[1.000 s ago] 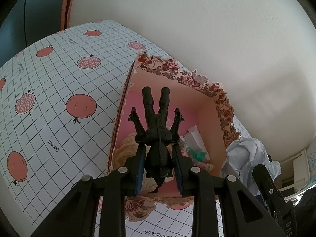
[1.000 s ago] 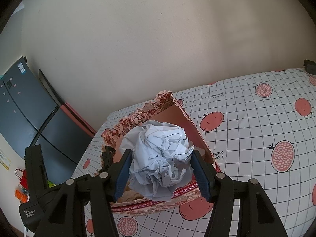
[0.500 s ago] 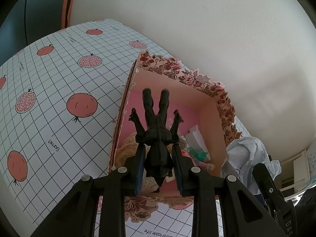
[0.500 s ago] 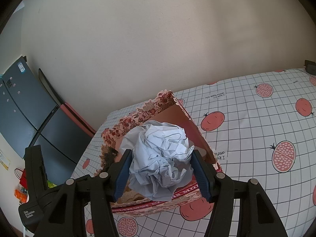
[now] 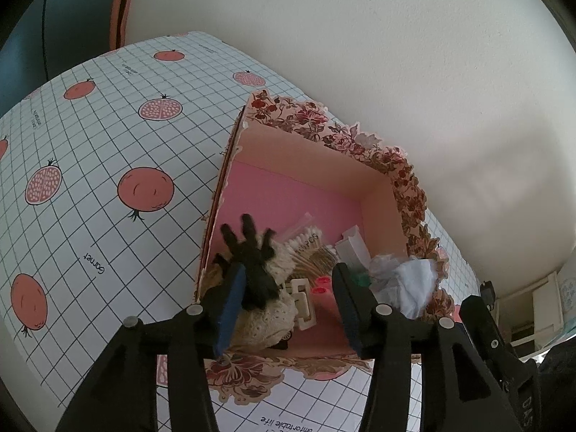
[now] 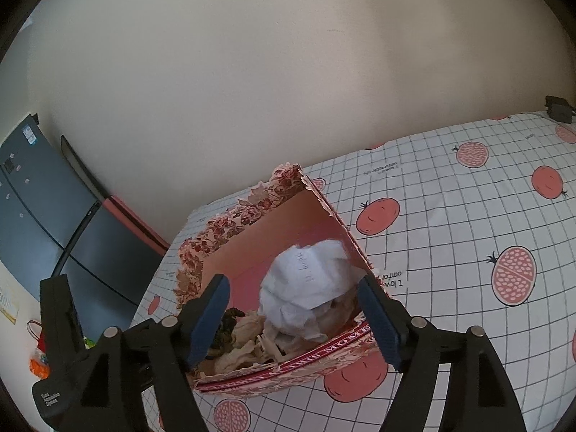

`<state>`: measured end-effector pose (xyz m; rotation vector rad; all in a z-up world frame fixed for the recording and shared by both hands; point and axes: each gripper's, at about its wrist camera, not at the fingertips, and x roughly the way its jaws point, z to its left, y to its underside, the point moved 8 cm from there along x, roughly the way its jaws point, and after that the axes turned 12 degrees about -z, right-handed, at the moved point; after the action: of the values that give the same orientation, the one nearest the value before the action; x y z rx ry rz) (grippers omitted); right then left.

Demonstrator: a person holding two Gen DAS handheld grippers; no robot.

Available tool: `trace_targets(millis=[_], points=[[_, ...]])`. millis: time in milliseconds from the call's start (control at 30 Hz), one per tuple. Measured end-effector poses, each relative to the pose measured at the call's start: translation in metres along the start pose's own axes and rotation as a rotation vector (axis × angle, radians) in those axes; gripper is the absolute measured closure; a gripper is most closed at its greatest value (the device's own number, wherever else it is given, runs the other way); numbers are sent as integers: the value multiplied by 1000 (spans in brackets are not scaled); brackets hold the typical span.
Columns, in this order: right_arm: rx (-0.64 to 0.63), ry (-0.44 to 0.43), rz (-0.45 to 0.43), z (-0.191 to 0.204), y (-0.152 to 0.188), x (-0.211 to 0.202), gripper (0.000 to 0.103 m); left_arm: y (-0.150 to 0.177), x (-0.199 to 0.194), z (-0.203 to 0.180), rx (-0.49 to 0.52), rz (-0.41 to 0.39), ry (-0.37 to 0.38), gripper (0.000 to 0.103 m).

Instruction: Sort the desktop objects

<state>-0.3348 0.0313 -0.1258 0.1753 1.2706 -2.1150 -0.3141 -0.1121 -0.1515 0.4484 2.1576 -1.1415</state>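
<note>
A floral cardboard box (image 5: 378, 194) with a pink inside stands on the pomegranate-print tablecloth; it also shows in the right wrist view (image 6: 252, 212). My left gripper (image 5: 288, 306) is open above the box's near side. A black toy figure (image 5: 252, 262) lies inside on a cream lace cloth (image 5: 266, 320), beside the left finger. My right gripper (image 6: 295, 320) is open over the box. A crumpled white paper ball (image 6: 309, 284) lies in the box between its fingers, apart from them; it also shows in the left wrist view (image 5: 406, 280).
The box also holds a cotton swab pack (image 5: 309, 244), a white block (image 5: 351, 248) and a white clip (image 5: 302, 302). A wall stands right behind the box. A dark fridge (image 6: 36, 216) is at the far left. Tablecloth (image 6: 468, 223) stretches to the right.
Both grippers opened. The black figure dropped from the left gripper into the box. The paper ball dropped from the right gripper into the box.
</note>
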Motion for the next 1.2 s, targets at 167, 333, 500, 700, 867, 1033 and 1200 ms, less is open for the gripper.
trace_targets(millis=[167,333,500,700,867,1033,1200], points=[[-7,2,3,1,-1,-1,26,0,-2,-5,12,-3,5,46],[-11,4,-3,2,-5,-5,26,-1,-5,-12,28,-5,13,40],[-16,19,-8,0,-10,-15,24,0,-12,-24,66,-12,14,35],[-42,62,1,-7,-18,-30,19,1,-23,-39,104,-12,10,30],[-64,97,30,-18,-19,-45,17,5,-34,-55,155,-15,5,27],[-106,142,57,-30,-22,-66,14,9,-47,-69,194,-24,-8,26],[-116,169,86,-43,-24,-87,9,21,-59,-84,229,-8,-7,16]])
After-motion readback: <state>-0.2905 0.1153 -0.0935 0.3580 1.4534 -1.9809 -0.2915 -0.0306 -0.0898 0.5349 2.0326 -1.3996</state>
